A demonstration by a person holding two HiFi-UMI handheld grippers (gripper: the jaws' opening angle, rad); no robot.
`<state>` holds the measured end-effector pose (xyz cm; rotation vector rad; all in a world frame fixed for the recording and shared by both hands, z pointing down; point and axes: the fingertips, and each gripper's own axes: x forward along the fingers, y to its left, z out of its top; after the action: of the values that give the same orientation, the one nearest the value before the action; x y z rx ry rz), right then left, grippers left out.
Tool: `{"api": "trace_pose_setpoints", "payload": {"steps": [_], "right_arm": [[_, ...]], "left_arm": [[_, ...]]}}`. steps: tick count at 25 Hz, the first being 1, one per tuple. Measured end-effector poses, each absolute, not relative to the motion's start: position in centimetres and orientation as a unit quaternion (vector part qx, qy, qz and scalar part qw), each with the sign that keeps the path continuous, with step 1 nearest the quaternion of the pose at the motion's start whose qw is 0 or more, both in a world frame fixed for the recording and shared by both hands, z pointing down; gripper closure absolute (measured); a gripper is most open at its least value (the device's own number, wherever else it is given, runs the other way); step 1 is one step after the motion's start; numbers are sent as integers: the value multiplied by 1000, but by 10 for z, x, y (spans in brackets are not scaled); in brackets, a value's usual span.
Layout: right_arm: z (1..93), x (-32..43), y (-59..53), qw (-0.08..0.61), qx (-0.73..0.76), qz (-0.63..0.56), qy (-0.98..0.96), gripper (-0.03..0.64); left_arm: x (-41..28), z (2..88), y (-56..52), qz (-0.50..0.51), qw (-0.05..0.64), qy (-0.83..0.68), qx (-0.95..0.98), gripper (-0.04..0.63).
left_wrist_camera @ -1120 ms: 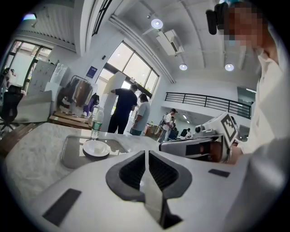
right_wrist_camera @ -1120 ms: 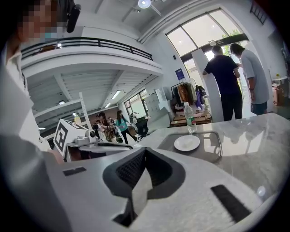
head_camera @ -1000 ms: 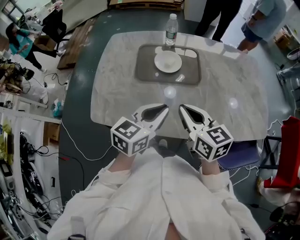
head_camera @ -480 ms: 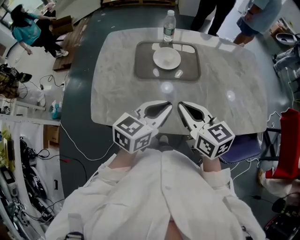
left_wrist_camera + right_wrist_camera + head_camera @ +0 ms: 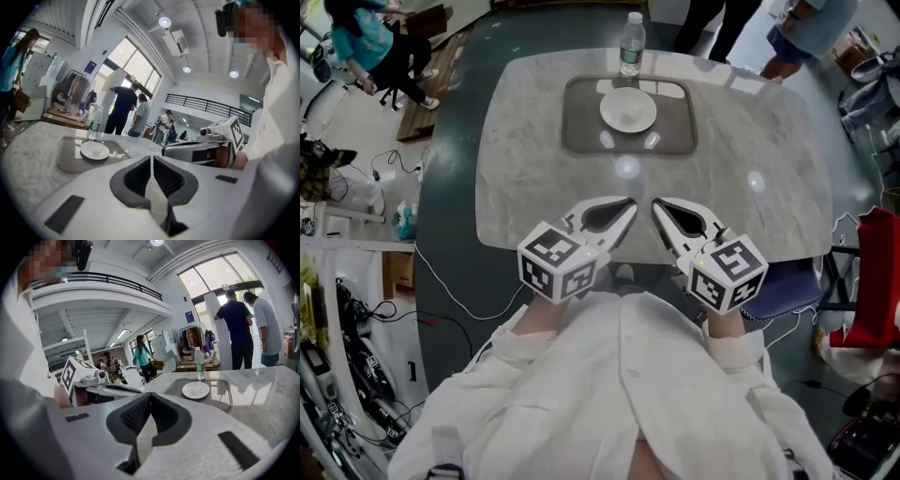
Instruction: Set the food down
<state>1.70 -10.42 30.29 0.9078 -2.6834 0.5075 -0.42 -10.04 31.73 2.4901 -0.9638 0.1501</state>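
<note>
Pale food (image 5: 628, 109) on wht plate (image 5: 607, 112)

One small round white plate (image 5: 628, 111) on a grey rectangular tray (image 5: 581, 131)
Lies flat at the tray's middle; food on it unclear.

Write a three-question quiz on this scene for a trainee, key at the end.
1. True or false: the left gripper is shut on a piece of food.
2. What lies on the grey tray? A: a white plate. B: a knife. C: a red cup.
3. Fill in: seen from the person, the water bottle stands at the ___ edge of the table.

Key: 1 false; 2 A; 3 far.
</note>
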Motion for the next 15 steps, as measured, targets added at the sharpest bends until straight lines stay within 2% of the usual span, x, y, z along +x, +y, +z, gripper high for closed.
{"api": "trace_pose_setpoints", "payload": {"steps": [15], "right_arm": [[304, 23, -102, 158, 299, 172, -925, 615]], "left_arm": [[1, 322, -96, 56, 235, -331, 912, 566]]}}
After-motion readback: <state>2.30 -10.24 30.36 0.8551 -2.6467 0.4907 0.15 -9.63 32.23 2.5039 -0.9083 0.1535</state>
